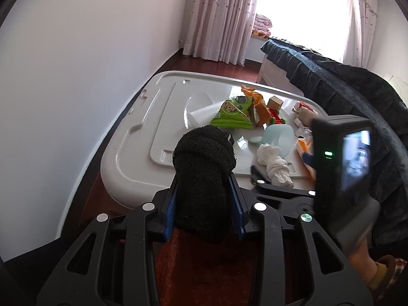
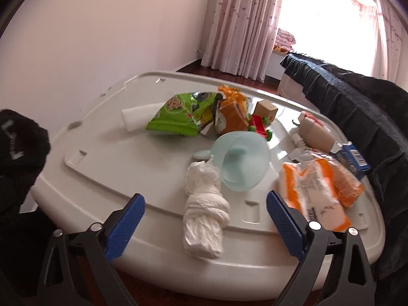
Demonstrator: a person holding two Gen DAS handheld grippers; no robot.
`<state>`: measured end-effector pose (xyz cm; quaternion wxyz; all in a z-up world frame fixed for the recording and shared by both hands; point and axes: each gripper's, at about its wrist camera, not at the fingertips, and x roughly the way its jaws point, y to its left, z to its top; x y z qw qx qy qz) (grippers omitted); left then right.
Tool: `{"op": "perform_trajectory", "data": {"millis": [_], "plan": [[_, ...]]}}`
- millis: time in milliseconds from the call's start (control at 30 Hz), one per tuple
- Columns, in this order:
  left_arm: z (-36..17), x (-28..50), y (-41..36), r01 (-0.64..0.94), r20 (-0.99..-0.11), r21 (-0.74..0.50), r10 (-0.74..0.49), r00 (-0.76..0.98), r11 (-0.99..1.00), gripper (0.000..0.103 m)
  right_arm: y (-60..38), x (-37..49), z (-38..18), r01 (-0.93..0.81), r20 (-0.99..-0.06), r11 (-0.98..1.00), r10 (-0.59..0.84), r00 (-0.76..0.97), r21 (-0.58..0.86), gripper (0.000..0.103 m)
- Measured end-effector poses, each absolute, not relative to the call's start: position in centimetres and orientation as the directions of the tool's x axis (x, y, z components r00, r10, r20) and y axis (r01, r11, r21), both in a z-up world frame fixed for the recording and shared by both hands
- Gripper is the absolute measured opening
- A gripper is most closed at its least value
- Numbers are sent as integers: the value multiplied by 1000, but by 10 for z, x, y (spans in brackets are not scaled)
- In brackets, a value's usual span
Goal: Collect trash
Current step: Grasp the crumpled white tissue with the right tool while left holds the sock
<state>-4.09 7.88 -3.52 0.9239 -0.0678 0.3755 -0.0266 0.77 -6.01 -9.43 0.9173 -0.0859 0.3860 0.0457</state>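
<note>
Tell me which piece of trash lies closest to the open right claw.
The crumpled white tissue wad, lying directly between the right claw's blue fingers; other wrappers sit farther back.

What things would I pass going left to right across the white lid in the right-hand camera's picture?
Black sock in the left gripper, off the lid's edge → green snack bag → crumpled white tissue → pale blue cup → orange-and-white wrapper → small blue carton.

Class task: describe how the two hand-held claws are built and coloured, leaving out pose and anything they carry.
Each claw, left claw and right claw, has black cut-out linkage arms with round silver rivets and blue, dotted-texture fingers. The right claw's body carries a black camera with a green light, held by a grey-gloved hand.
</note>
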Motion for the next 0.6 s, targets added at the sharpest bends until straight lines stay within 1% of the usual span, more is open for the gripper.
{"op": "perform_trajectory", "data": {"millis": [33, 100, 133, 167, 200, 300, 400, 600], "plan": [[-36, -41, 78, 1, -690, -147, -104, 716, 989, 34, -61, 12, -99, -148, -733, 982, 17, 680, -114, 83], [-37, -41, 78, 3, -691, -155, -111, 715, 988, 35, -61, 17, -106, -154, -757, 984, 29, 653, -95, 62], [-37, -41, 77, 5, -692, -156, -113, 713, 988, 35, -62, 16, -104, -154, -755, 984, 37, 655, -85, 61], [-38, -42, 77, 8, -694, -155, -114, 711, 988, 35, -62, 17, -104, -165, -758, 983, 49, 650, -79, 50], [-39, -42, 76, 10, -695, -156, -117, 710, 988, 35, -63, 18, -103, -175, -764, 982, 57, 642, -74, 37], [-42, -43, 71, 24, -701, -155, -127, 702, 988, 35, -66, 20, -102, -186, -775, 982, 83, 627, -45, 35], [-41, -47, 64, 41, -698, -150, -135, 703, 988, 35, -71, 14, -95, -200, -761, 980, 111, 639, -25, 35], [-39, -58, 54, 73, -707, -151, -160, 689, 986, 35, -83, -20, -62, -245, -737, 970, 166, 655, 1, 35]]}}
